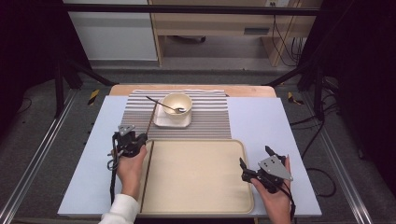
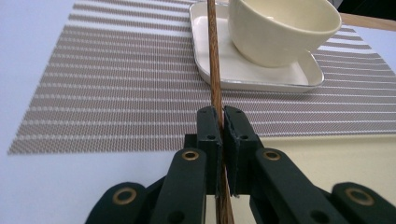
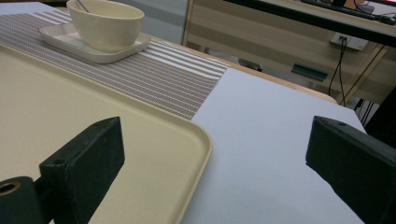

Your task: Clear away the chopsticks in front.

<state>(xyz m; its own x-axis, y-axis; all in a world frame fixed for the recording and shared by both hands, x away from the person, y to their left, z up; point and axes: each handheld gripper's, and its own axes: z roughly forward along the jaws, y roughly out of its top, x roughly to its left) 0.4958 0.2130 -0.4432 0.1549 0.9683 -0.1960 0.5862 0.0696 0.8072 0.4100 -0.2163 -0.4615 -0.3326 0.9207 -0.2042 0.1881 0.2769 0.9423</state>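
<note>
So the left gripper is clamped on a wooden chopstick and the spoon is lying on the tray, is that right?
Not quite. The left gripper is clamped on the wooden chopstick, but the spoon is not on the tray: it rests in the cream bowl on the square plate, as the high view shows.

A thin brown wooden chopstick (image 2: 215,79) with visible grain is pinched between two black pads. It runs long and straight from the left edge of the beige tray (image 1: 196,175) up over the striped placemat (image 1: 205,119), its far end passing just beside the white square plate (image 2: 261,74).
</note>
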